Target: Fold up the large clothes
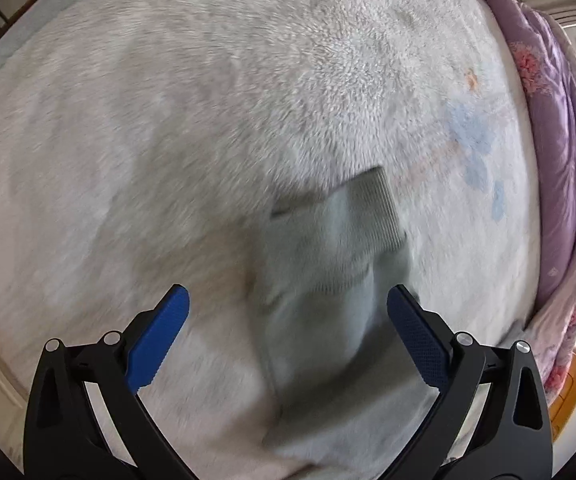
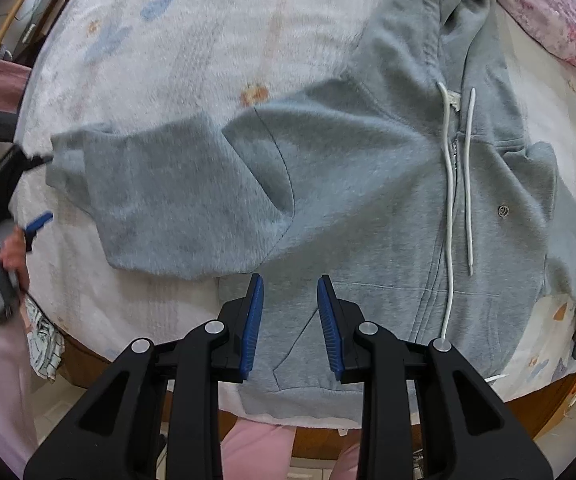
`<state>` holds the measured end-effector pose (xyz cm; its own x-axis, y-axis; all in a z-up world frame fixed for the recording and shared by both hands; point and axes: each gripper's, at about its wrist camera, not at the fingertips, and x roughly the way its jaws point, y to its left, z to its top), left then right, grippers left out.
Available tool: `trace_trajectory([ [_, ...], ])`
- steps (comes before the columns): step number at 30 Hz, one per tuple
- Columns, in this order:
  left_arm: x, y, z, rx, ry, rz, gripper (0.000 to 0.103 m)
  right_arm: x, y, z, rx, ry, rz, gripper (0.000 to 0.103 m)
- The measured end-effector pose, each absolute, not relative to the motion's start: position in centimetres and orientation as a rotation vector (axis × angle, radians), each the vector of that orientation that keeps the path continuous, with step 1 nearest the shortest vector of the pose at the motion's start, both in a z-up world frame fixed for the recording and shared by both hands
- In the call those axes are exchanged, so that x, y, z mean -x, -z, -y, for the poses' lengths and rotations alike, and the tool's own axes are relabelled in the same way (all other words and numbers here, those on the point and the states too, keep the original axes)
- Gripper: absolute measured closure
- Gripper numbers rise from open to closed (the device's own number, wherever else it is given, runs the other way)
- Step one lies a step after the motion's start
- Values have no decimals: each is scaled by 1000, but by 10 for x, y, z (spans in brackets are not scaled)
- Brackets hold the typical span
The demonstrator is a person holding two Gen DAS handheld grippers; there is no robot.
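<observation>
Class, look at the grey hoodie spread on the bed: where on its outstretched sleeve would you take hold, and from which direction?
Grip the ribbed cuff at the end of the sleeve, coming down from above. The sleeve lies flat and straight out from the hoodie, so its free end lifts easily. The left gripper hangs there, jaws wide.

Left wrist view looked steeply down, close over the grey hoodie's ribbed sleeve cuff (image 1: pixel 371 208). Right wrist view looked straight down from higher; both shared that cuff (image 2: pixel 68 160) on the white fleecy blanket (image 1: pixel 168 120).

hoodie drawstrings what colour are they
White, against the grey hoodie; the drawstrings show best in the right wrist view.
</observation>
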<state>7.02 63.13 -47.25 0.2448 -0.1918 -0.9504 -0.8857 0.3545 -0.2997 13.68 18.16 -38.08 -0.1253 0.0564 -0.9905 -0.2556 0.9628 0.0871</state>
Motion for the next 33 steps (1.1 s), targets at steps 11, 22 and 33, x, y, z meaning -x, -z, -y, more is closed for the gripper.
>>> trace_trajectory([
  [11,-87,416,-620,629,-838,-1220,85,-158,418,-198,104,-278,-1668,76],
  [22,-30,284,-647,527,-996,-1023,87,-171,453,-224,111,-304,-1683,76],
  [33,9,345,-670,668,-1003,-1157,90,-189,517,-241,186,-307,-1721,75],
])
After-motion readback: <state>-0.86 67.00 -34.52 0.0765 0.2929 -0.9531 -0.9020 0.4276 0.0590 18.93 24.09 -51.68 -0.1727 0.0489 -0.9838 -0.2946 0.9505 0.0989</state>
